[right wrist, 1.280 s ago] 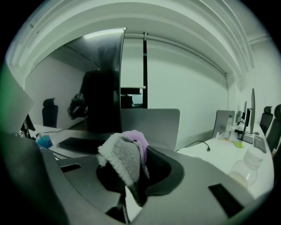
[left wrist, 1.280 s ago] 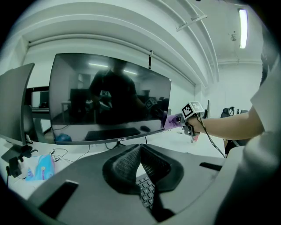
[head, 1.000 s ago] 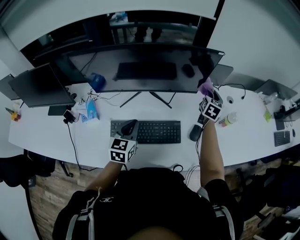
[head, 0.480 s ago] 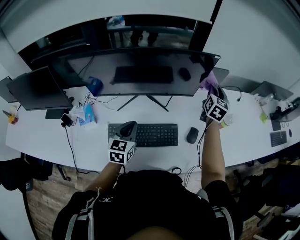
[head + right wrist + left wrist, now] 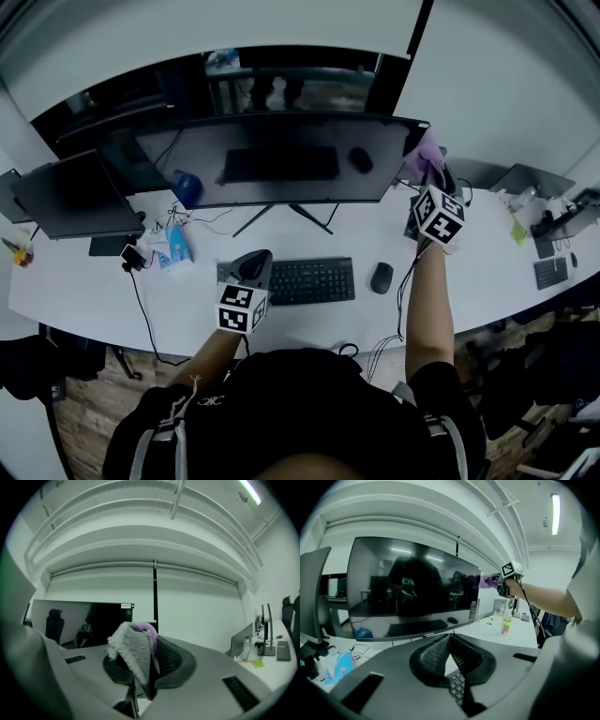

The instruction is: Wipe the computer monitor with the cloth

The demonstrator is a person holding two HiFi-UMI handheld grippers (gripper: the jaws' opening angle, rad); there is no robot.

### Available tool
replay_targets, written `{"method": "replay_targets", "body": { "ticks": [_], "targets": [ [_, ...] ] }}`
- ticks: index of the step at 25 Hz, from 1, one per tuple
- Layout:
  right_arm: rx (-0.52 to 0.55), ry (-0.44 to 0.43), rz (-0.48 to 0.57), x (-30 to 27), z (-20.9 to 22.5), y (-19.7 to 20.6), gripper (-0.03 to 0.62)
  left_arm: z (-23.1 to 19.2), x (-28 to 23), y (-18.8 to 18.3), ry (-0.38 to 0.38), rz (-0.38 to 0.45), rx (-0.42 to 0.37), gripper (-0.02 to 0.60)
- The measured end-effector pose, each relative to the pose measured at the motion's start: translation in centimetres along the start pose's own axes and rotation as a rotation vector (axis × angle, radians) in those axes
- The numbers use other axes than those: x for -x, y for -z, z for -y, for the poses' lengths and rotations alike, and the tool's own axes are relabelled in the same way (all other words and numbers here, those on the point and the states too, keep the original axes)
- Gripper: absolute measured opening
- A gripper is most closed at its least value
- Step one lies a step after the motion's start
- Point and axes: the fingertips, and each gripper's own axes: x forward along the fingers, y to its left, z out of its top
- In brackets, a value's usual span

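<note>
The wide black monitor (image 5: 272, 164) stands on its stand at the middle of the white desk (image 5: 84, 272). My right gripper (image 5: 429, 176) is raised beside the monitor's upper right corner, shut on a purple and grey cloth (image 5: 420, 154). In the right gripper view the cloth (image 5: 133, 651) hangs bunched between the jaws, with the monitor (image 5: 82, 623) behind at the left. My left gripper (image 5: 255, 265) hovers low over the left end of the keyboard (image 5: 298, 279), its jaws shut with nothing between them (image 5: 449, 651). The left gripper view shows the monitor (image 5: 412, 590) and the cloth (image 5: 488, 580).
A mouse (image 5: 380, 277) lies right of the keyboard. A second dark screen (image 5: 70, 197) stands at the left, with a blue object (image 5: 186, 187), a tissue pack (image 5: 176, 241) and cables. A bottle (image 5: 505, 623) and small items sit on the desk's right end.
My right gripper has risen with the cloth from the monitor's lower right corner up to its upper right corner. The left gripper has hardly moved.
</note>
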Motion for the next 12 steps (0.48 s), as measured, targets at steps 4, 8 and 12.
{"method": "replay_targets", "body": {
  "ticks": [4,8,12],
  "targets": [
    [0.009,0.019,0.031,0.4,-0.2,-2.0,0.072,-0.9,0.6,-0.8,0.005,0.01,-0.012,0.014],
    [0.007,0.037,0.067,0.6,-0.5,-4.1,0.072,-2.4,1.3,-1.1,0.002,0.007,-0.02,0.014],
    [0.041,0.066,0.102,1.2,-0.7,-5.7,0.072,-3.6,1.8,-1.0,0.006,0.004,-0.02,0.014]
  ]
}}
